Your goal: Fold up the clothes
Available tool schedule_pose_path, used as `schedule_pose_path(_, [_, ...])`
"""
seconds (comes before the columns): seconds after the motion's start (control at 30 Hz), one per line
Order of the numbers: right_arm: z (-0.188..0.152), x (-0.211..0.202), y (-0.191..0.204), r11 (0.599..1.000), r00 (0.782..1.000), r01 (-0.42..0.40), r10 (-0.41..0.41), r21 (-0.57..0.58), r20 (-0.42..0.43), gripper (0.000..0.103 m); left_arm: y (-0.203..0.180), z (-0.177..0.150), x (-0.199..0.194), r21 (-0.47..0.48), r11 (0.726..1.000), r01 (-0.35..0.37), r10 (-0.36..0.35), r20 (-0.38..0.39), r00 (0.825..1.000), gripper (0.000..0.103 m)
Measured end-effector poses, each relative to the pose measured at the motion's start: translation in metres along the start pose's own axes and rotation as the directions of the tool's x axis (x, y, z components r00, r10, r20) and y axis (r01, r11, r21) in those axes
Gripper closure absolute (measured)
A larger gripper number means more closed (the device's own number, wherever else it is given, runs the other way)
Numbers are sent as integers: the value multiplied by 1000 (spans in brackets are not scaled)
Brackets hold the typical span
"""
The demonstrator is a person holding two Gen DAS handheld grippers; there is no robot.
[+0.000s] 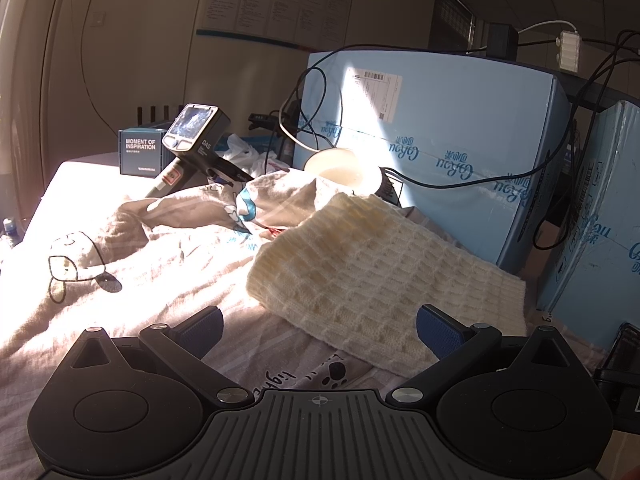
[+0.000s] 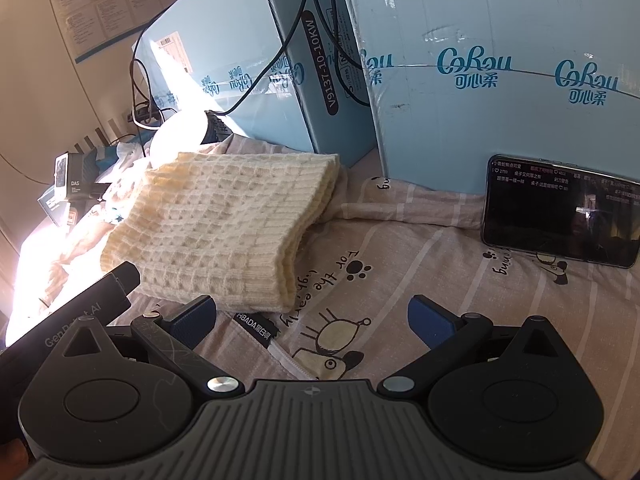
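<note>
A cream waffle-knit garment lies folded into a thick rectangle on the striped pink sheet; the right wrist view shows it too, its folded edge facing right. Behind it sits a crumpled heap of printed beige clothes. My left gripper hovers open just short of the knit's near edge, nothing between its blue pads. Near the knit's front corner my right gripper is open too, over the cartoon-print sheet. A black part of the left gripper shows at the left of the right wrist view.
Large light-blue cartons wall the far side, draped with black cables. A phone leans lit against one carton. A handheld device, a small dark box and a white cup stand behind the clothes.
</note>
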State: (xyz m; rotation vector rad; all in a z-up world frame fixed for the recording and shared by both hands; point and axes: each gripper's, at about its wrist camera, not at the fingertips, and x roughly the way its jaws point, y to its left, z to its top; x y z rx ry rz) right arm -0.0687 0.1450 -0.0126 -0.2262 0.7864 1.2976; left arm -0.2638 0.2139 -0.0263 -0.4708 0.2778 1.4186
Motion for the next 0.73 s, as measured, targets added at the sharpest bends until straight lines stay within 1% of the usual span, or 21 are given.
schedule_pose_path(0.23, [0, 0, 1, 1000, 1000, 0, 0, -1, 0, 0, 2, 0, 1, -13, 1000, 3, -3, -6, 1000, 0])
schedule_pose_path(0.73, [0, 0, 0, 1000, 1000, 0, 0, -1, 0, 0, 1, 0, 0, -7, 1000, 4, -4, -3, 1000, 0])
